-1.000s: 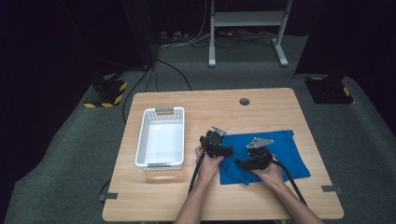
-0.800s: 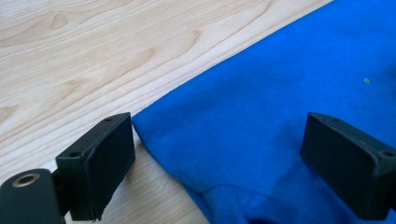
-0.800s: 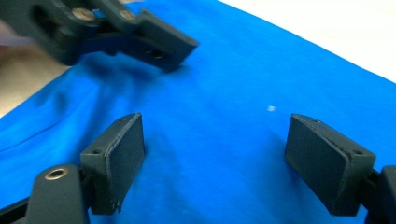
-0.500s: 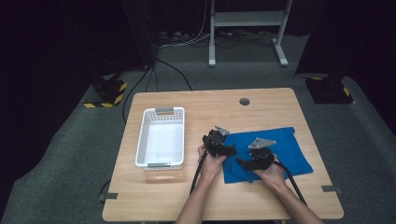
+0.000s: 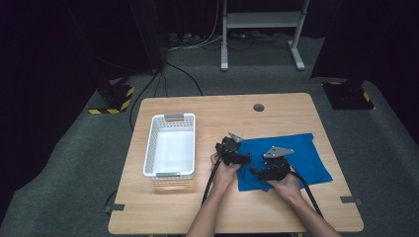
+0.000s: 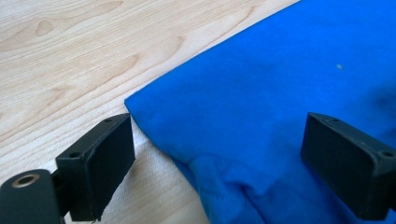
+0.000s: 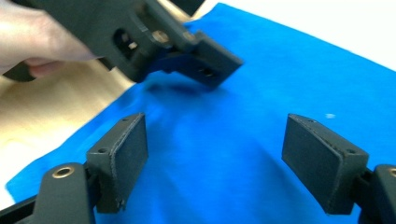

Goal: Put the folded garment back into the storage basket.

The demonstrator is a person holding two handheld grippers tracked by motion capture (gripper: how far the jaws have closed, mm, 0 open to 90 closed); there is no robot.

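Cloth [image 5: 291, 158] lies flat on table [image 5: 212, 108], my left gripper [image 6: 224, 154] spread astride its near corner, right gripper [image 7: 215, 161] spread over its middle, ready to pinch for folding.

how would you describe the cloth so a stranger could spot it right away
On the wooden table, look right of the white basket. The cloth lies flat there, under both grippers. It is the only bright blue, soft thing on the table.
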